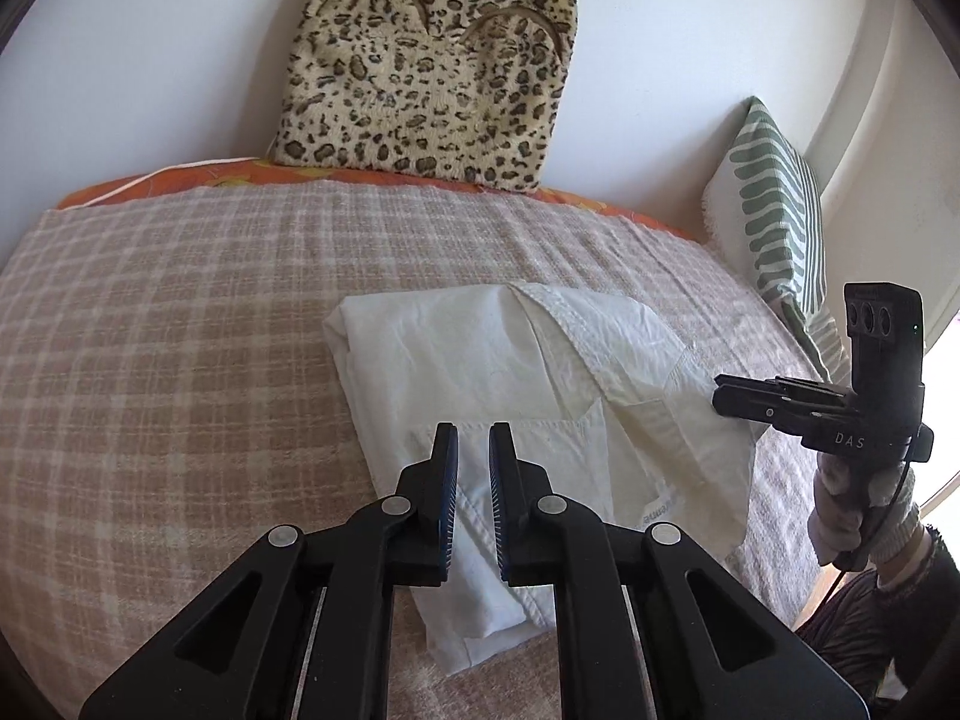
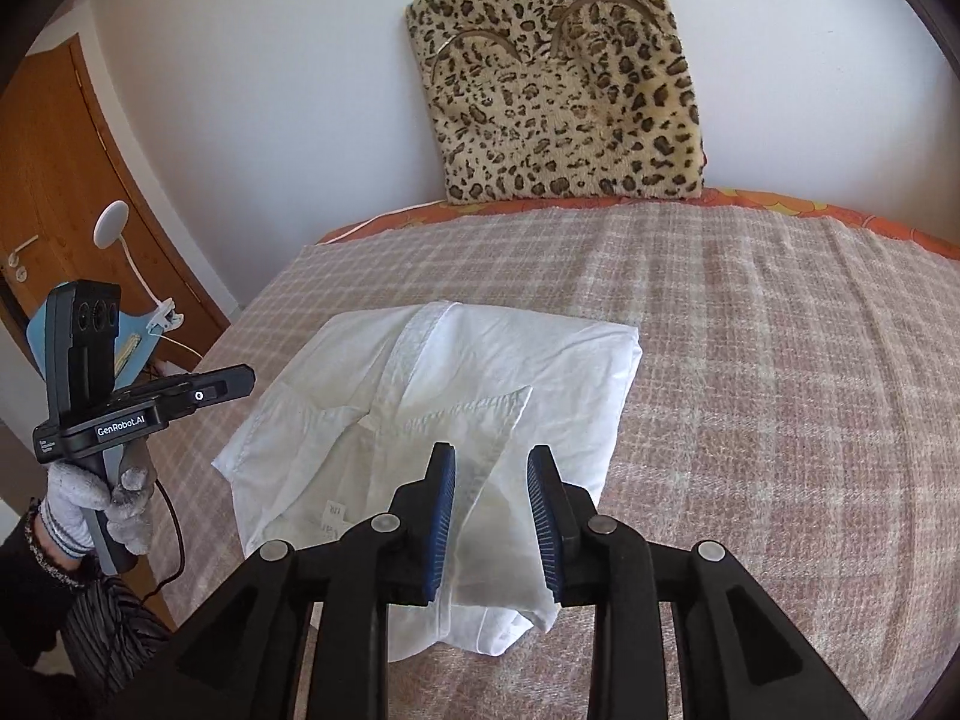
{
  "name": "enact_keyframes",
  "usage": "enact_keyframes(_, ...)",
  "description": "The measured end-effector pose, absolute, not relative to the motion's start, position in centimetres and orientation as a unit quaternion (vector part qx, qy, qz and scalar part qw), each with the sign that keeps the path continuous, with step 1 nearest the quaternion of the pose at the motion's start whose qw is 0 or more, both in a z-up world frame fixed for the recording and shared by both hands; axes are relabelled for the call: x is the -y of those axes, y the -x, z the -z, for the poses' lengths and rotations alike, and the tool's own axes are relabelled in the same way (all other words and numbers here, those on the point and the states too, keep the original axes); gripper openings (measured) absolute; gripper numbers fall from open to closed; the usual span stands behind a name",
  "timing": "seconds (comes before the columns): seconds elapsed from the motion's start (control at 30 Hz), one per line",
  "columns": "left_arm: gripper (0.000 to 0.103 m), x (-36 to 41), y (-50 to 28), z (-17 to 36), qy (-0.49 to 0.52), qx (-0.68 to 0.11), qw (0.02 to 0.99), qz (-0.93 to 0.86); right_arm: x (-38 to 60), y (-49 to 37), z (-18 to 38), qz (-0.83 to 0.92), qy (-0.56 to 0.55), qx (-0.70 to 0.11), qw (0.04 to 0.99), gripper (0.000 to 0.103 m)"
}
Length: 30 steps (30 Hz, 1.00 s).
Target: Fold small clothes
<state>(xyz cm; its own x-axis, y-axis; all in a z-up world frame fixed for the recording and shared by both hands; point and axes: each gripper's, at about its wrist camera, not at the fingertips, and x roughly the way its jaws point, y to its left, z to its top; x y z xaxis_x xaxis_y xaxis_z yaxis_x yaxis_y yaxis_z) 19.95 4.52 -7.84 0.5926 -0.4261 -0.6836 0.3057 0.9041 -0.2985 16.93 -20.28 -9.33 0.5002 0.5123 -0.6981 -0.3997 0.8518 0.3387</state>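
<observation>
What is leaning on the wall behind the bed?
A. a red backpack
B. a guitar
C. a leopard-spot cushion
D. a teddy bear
C: a leopard-spot cushion stands upright against the white wall at the far edge of the bed, beyond the white shirt.

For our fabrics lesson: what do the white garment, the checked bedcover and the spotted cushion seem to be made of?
White garment: thin woven cotton, probably; matte, creased, stitched seams.
Checked bedcover: coarse woven cloth, textured weave visible.
Spotted cushion: plush faux fur, apparently; fuzzy pile.
</observation>
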Motion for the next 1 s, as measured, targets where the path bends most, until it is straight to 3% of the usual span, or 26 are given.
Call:
enact_keyframes(0.23,0.009,-5.8,-18.1,11.4,0.068,-0.432,0.875,0.209,20.6,-13.9,10.8,-0.277,-0.047,-0.446,0.85,0.027)
enact_keyframes(0.5,0.009,-8.1,-18.3,9.1,0.124,-0.409,0.881,0.204,25.5,-15.5,8.2,-0.28,-0.178,-0.394,0.857,0.035)
enact_keyframes(0.53,0.012,-8.4,-18.7,8.8,0.13,-0.406,0.882,0.201,25.6,-16.0,8.1,-0.272,-0.183,-0.393,0.859,0.035)
enact_keyframes(0.6,0.03,-9.1,-19.6,8.4,0.157,-0.404,0.879,0.198,25.6,-17.1,8.4,-0.256,-0.197,-0.398,0.859,0.039)
enact_keyframes(0.67,0.054,-9.5,-20.5,8.5,0.183,-0.404,0.875,0.195,25.6,-18.2,9.1,-0.257,-0.226,-0.409,0.846,0.051)
enact_keyframes(0.73,0.055,-9.8,-21.6,8.8,0.203,-0.407,0.869,0.194,25.4,-19.0,9.7,-0.257,-0.247,-0.42,0.835,0.055)
enact_keyframes(1.0,0.053,-11.7,-26.8,10.6,0.325,-0.416,0.821,0.219,23.8,-19.7,9.7,-0.201,-0.21,-0.423,0.858,0.054)
